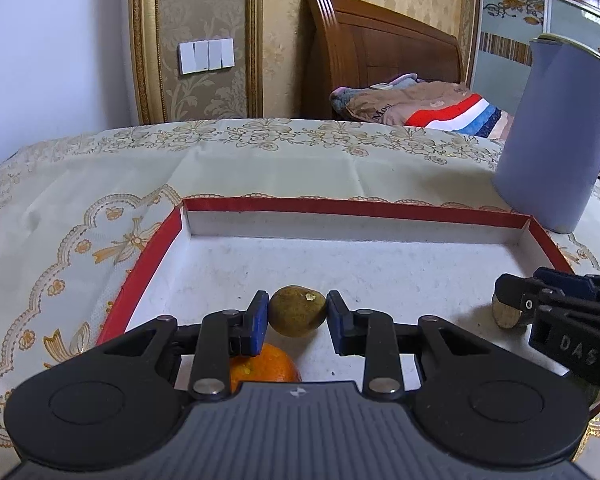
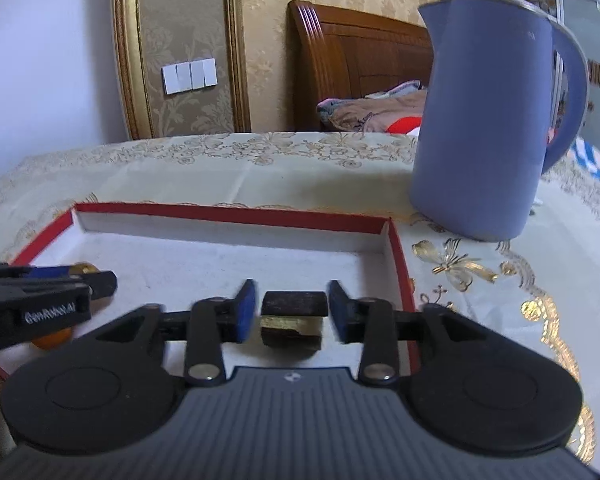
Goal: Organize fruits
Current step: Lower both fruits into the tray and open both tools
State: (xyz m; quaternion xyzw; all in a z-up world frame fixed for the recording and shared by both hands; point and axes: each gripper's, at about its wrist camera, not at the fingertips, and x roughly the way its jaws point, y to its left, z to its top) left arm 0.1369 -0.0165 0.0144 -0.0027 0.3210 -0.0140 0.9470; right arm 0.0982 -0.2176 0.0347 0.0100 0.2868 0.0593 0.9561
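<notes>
Brownish-green fruit [image 1: 297,311] between the open left tool's [image 1: 298,322] pads, in the red-rimmed tray [image 1: 352,206].

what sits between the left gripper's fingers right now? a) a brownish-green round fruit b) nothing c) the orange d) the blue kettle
a: the left gripper has its blue pads on either side of the brownish-green fruit in the red-rimmed box, while the orange lies nearer, under the gripper.
</notes>
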